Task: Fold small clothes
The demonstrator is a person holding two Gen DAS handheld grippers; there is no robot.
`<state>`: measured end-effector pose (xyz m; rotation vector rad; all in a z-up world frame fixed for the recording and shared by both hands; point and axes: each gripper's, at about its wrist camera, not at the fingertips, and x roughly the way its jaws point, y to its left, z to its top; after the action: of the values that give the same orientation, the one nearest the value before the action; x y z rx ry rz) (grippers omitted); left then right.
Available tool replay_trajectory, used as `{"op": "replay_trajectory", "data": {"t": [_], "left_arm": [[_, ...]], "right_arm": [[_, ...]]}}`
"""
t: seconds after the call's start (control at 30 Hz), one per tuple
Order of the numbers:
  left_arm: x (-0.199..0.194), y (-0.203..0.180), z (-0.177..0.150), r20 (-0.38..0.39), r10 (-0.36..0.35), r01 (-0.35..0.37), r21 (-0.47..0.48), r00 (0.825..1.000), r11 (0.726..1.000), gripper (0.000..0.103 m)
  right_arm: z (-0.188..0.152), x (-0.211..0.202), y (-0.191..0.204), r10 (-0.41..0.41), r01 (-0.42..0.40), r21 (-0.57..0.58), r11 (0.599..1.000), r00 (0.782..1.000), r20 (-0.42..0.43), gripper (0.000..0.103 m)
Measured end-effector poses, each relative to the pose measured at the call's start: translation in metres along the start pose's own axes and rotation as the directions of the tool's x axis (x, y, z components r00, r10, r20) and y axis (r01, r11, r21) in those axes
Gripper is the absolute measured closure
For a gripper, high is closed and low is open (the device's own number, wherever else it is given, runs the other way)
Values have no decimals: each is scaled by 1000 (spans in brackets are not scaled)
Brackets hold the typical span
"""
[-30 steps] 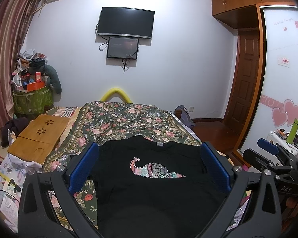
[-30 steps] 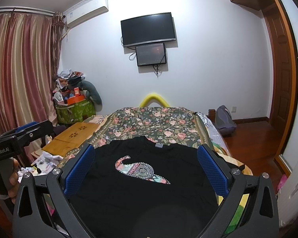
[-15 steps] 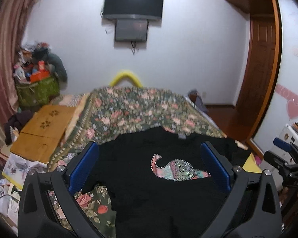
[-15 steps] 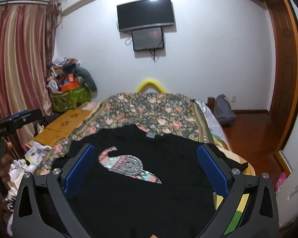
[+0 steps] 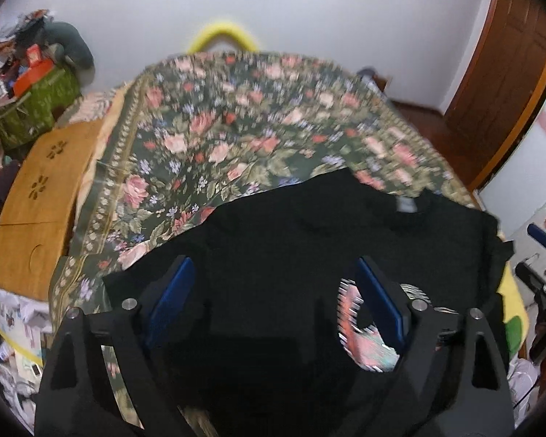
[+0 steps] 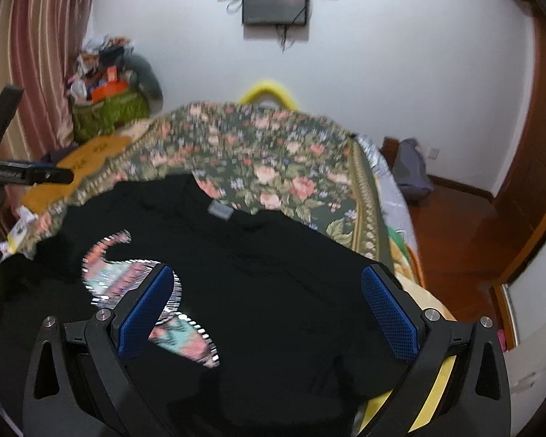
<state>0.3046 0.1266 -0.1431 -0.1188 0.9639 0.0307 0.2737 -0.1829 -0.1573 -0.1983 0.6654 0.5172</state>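
1. The black T-shirt (image 5: 309, 240) lies spread front-up on the floral bedspread (image 5: 236, 127) of the bed, its collar label (image 6: 220, 211) toward 12 o'clock and its hem toward 6 o'clock, so the long axis runs straight away from both wrist views
2. The left gripper (image 5: 273, 291) hangs over the shirt's left half with the paisley print (image 5: 360, 331) at 3 o'clock behind its right finger; its jaws are wide but closing, with only flat cloth below them and nothing pinched between the blue pads (image 5: 171, 298)
3. The right gripper (image 6: 269, 309) hangs over the shirt's right half, the print (image 6: 127, 280) at 9 o'clock; its jaws stand wide apart and hold nothing
4. The likely next move is a side or sleeve pickup: the left sleeve lies toward 9 o'clock of the left jaws, the right shoulder edge toward 3 o'clock of the right jaws, so each hand is nearer its own side
5. The shirt is soft matte knit, limp, with faint wrinkles near the neckline; the print looks beaded or glossy, though blur hides detail. The bedspread is a woven floral with a patterned border, and a wooden lap table (image 5: 43, 189) sits at 9 o'clock beside the bed
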Motion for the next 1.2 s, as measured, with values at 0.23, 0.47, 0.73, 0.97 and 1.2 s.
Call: {"op": "replay_trajectory", "data": {"t": [0.23,0.47,0.73,0.97,1.2], "left_arm": [[76,23,18,-131,33,-30,27,991,999,13],[114,28,16,-209,-59,58,-13,976,998,49],[104,21,16,-151,-51,50,-8,987,999,93],[87,21,25,-76,19,-17,22,997,1000,95],[90,49,51,-41,104,-105,-27,994,994,95]], "right_arm": [[13,73,-27,36,-41,-37,998,990,-139,11],[20,123,-38,74,-92,-69,993,972,-222,18],[27,129,-30,130,-157,-116,981,969,-209,56],[46,135,-20,127,-155,-115,981,968,-218,93],[97,162,-6,86,-112,-155,981,982,-165,94]]}}
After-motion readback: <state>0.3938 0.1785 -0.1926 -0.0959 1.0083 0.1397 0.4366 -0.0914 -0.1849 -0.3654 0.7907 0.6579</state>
